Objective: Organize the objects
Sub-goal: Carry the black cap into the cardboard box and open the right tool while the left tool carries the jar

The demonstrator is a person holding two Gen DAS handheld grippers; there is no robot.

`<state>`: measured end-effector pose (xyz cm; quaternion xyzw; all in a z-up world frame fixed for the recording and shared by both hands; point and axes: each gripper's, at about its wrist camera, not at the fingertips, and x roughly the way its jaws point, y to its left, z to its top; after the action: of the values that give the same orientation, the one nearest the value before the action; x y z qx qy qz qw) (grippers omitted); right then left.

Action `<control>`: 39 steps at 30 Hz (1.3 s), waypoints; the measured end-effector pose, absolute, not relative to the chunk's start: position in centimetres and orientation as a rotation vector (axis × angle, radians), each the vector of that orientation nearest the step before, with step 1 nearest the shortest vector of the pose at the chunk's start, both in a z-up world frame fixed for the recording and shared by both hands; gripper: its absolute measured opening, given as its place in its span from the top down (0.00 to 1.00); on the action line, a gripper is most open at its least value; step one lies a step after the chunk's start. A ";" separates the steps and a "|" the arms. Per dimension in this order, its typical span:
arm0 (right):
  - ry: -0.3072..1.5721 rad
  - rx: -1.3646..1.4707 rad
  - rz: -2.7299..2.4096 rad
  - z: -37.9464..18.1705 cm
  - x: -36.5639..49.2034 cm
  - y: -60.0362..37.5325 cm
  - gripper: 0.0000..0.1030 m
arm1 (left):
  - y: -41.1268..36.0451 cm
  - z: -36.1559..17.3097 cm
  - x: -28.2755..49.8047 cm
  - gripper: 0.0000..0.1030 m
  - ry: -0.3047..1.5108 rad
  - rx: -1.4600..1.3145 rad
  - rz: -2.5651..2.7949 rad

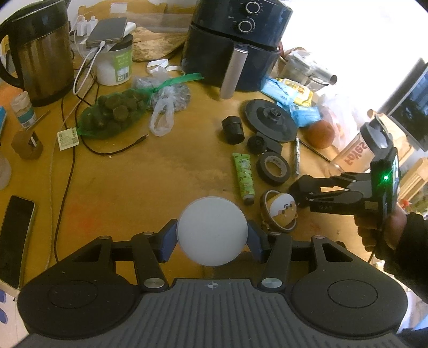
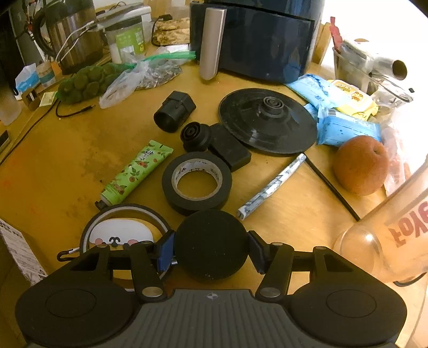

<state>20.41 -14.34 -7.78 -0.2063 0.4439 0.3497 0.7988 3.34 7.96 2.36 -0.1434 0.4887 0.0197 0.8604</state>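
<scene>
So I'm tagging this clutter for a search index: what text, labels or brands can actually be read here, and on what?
"Foyes", red letters seen upside down, only partly in view: clear plastic cup at the right edge.
Green tube: printed name too blurred to read.
White jar's green label: too small.
Tag on the green net bag: too small.
Air fryer dials: markings unreadable.

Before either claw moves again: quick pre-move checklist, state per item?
1. Left claw gripping the white ball: ok, pads on both sides.
2. Right claw gripping the black disc: ok, pads at its edges.
3. Disc lifted off the table: cannot tell.
4. Clearance beside the right claw: not ok, the cartoon tin sits against its left finger.
5. Bare table ahead of the left claw: ok.
6. Tape roll just ahead of the disc: not ok, close.
</scene>
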 end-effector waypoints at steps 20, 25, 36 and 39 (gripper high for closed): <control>0.958 -0.254 0.638 -2.8 17.9 -20.8 0.42 | 6.7 3.0 4.4 0.49 1.015 -0.229 -0.088; 0.935 -0.209 0.616 -1.0 16.6 -21.8 0.42 | 6.1 3.4 4.7 0.49 1.010 -0.203 -0.132; 0.895 -0.114 0.604 2.4 12.5 -23.7 0.42 | 4.6 3.9 4.5 0.49 0.997 -0.151 -0.243; 0.894 -0.084 0.608 2.9 11.2 -24.0 0.42 | 4.4 3.7 4.1 0.49 0.998 -0.146 -0.264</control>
<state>11.17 -23.97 2.88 -0.0402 0.4253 0.2892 0.8567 4.13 4.36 3.72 -0.0699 0.4766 -0.1262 0.8672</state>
